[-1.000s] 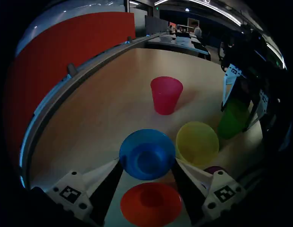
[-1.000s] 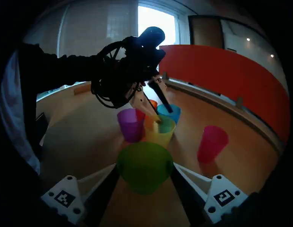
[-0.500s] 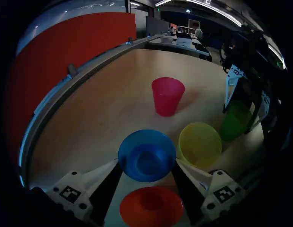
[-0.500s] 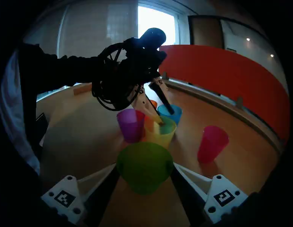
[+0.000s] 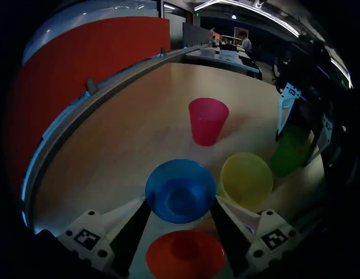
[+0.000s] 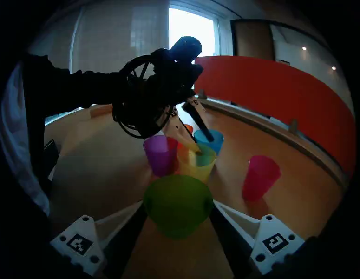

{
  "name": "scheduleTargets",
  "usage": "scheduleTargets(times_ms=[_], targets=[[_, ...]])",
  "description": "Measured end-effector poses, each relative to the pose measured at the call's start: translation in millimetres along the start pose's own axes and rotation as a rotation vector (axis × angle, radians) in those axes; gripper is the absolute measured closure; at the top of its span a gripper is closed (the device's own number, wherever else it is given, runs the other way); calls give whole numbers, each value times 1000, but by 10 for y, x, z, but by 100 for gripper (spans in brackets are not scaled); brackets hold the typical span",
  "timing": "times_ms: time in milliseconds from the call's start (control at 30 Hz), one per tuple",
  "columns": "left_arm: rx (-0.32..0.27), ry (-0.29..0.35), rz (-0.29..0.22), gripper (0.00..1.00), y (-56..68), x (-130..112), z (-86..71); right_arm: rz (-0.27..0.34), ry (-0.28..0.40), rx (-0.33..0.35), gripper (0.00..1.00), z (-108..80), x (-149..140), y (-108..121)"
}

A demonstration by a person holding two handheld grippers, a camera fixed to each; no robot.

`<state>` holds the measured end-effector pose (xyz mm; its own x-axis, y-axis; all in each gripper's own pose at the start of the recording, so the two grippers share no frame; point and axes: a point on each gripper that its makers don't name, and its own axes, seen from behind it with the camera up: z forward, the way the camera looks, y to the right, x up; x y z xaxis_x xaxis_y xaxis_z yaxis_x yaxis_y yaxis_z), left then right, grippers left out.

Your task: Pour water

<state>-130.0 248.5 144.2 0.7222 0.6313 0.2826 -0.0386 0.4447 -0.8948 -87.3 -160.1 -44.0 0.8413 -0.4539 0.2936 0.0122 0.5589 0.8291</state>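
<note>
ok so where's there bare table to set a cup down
Bare wooden tabletop lies between the pink plastic cup and the red partition, and, in the right gripper view, left of the purple plastic cup. Crowded around the yellow plastic cup.

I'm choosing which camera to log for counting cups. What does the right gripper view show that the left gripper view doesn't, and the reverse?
Right gripper view's own: the purple cup, the bright window, and a dark sleeve leading to the left gripper seen from outside.

Left gripper view's own: the far desks, and the right gripper seen from outside.

Shared: blue cup, yellow cup, pink cup, green cup, orange cup, red partition and wooden table.
</note>
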Motion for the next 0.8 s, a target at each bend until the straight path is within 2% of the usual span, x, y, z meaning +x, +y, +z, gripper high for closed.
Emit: scheduleTargets(times_ms=[367, 800], targets=[[21, 50, -11, 17, -30, 95, -106, -2, 8, -7, 8, -22, 65, -10], [63, 148, -26, 17, -31, 326, -395, -19, 30, -16, 8, -70, 253, -62]])
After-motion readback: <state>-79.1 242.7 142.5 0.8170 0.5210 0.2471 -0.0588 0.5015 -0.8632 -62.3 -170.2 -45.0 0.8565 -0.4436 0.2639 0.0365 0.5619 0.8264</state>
